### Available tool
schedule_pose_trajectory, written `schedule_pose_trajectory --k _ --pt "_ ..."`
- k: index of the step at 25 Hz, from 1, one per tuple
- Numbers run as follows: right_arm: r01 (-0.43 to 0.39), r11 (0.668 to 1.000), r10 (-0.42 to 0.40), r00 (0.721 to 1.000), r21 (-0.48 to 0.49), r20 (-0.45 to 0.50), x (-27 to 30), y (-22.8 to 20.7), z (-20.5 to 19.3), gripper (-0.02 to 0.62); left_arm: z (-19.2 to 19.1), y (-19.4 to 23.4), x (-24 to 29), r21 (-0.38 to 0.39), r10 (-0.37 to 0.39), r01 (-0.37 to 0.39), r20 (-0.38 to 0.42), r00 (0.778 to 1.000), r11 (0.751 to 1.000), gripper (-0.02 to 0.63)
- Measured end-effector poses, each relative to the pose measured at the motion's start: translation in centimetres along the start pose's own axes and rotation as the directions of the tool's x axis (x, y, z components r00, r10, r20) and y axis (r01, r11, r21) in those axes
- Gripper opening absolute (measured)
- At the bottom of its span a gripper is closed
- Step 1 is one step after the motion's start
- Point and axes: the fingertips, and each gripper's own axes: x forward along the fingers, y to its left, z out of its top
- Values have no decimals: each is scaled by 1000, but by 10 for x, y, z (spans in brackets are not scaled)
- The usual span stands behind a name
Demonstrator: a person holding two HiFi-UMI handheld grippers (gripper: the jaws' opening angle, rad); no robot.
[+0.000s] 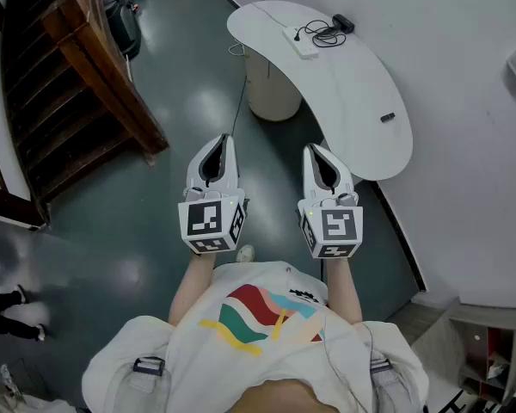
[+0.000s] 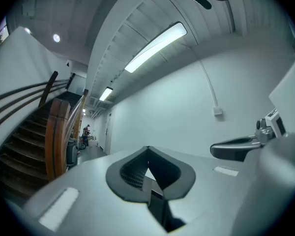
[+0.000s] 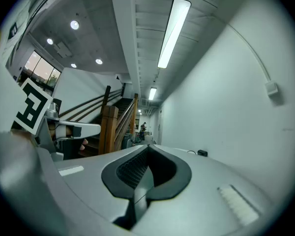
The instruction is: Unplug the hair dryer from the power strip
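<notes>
A white power strip point(image 1: 299, 42) lies at the far end of a curved white table point(image 1: 361, 101). A coiled black cord point(image 1: 325, 34) runs from it to a black object point(image 1: 342, 22) that looks like the hair dryer, also seen small in the right gripper view point(image 3: 202, 153). My left gripper point(image 1: 227, 138) and right gripper point(image 1: 315, 150) are held side by side at chest height. They point level toward the table, well short of it. Both are shut with nothing between the jaws point(image 2: 147, 149) point(image 3: 148, 146).
A wooden staircase point(image 1: 95, 84) rises at the left. The table stands on a white round pedestal point(image 1: 273, 84) against the white wall point(image 1: 464, 76). A small dark item point(image 1: 387, 117) lies on the table's near part. Dark floor point(image 1: 198, 84) stretches between me and the table.
</notes>
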Motion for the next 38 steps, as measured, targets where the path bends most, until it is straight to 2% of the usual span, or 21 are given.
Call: schedule_pose_trajectory --k 4,11,18,22,29,38 --pt "1 1000 -1 1000 -1 1 9 2 1 12 3 5 6 15 -6 6 5 1000 1000 0" --pt "-11 1000 11 1000 -10 1 22 16 4 12 5 23 8 -4 -4 4 9 1000 1000 0" --pt "-32 999 30 999 43 32 32 32 12 14 6 41 10 -16 -18 19 12 1000 1000 0" --pt "-6 1000 6 1000 -3 16 42 38 11 14 7 54 17 -28 -35 36 21 999 999 0" --pt "41 999 -41 999 9 23 55 49 12 14 1 85 31 -42 -59 60 15 998 997 0" --pt "79 997 -80 996 22 26 98 19 9 14 -8 103 82 -49 -58 58 13 998 997 0"
